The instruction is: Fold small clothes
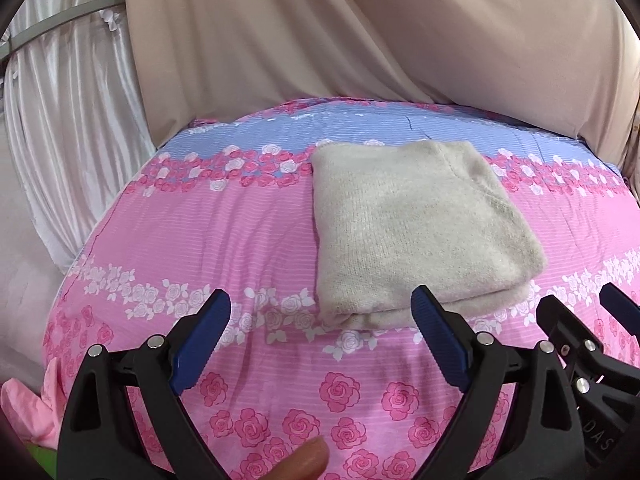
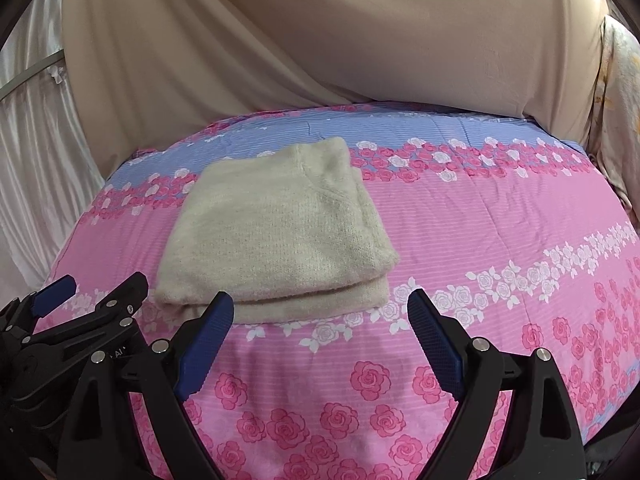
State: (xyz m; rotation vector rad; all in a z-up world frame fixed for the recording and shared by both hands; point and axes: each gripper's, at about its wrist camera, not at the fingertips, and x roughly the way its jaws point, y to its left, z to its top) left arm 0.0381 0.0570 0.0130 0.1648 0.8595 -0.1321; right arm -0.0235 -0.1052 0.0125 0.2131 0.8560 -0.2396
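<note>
- Two views showed the same scene. In the left wrist view your left gripper [image 1: 322, 304] stood with jaws wide and nothing between them, just short of the folded sweater [image 1: 416, 232], which lay flat on the floral bedsheet [image 1: 200, 240] as a neat rectangle. Your right gripper [image 1: 580, 312] showed at the right edge.
- Risk seen here: if you had dropped the right-hand pad [image 1: 438, 340] onto the near hem, I judge it could have dragged the top layer and undone the fold.
- In the right wrist view your right gripper [image 2: 320, 308] also gaped wide and empty, its left pad [image 2: 208, 340] near the sweater's stacked front edge.
- The soft knit could have slid on the smooth sheet if nudged.
- A beige drape [image 2: 320, 40] hung behind the bed, a white curtain [image 1: 60, 100] at left.
</note>
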